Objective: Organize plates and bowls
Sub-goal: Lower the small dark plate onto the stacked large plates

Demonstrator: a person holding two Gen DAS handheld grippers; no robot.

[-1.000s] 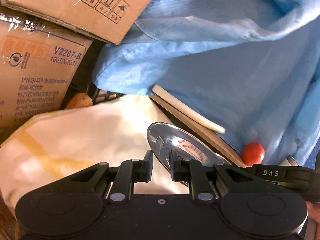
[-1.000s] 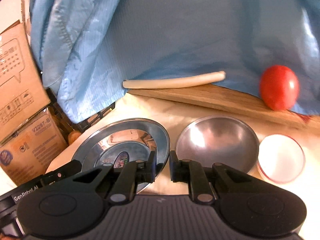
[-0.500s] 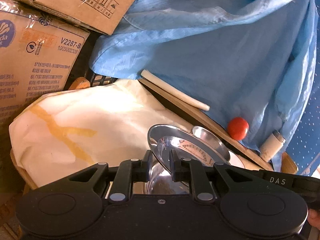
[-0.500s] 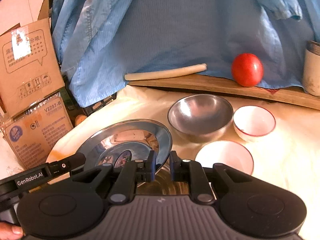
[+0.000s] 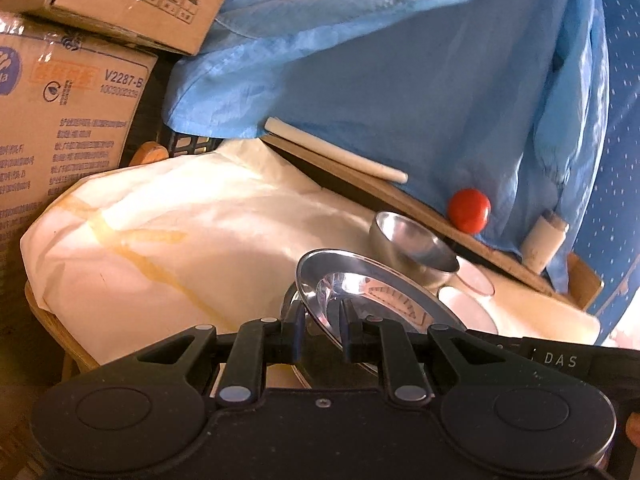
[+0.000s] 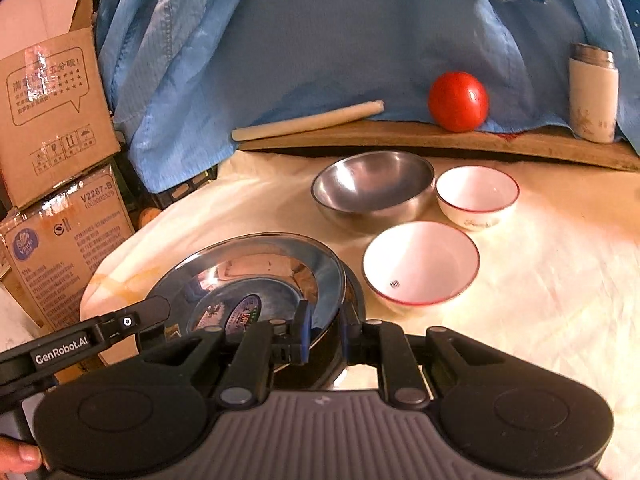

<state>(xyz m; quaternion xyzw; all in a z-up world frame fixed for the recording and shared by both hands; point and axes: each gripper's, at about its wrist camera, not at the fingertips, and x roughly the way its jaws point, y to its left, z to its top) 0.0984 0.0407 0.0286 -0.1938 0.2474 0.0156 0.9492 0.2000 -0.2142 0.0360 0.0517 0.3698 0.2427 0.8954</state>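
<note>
Both tools pinched the same steel plate: the left tool gripped its rim on one side, the right tool on the opposite edge. The plate sat tilted above the cloth-covered counter. Beyond it stood a steel bowl and two white red-rimmed bowls, the nearer bowl and the farther bowl, close together. A tomato rested on the wooden board behind.
</note>
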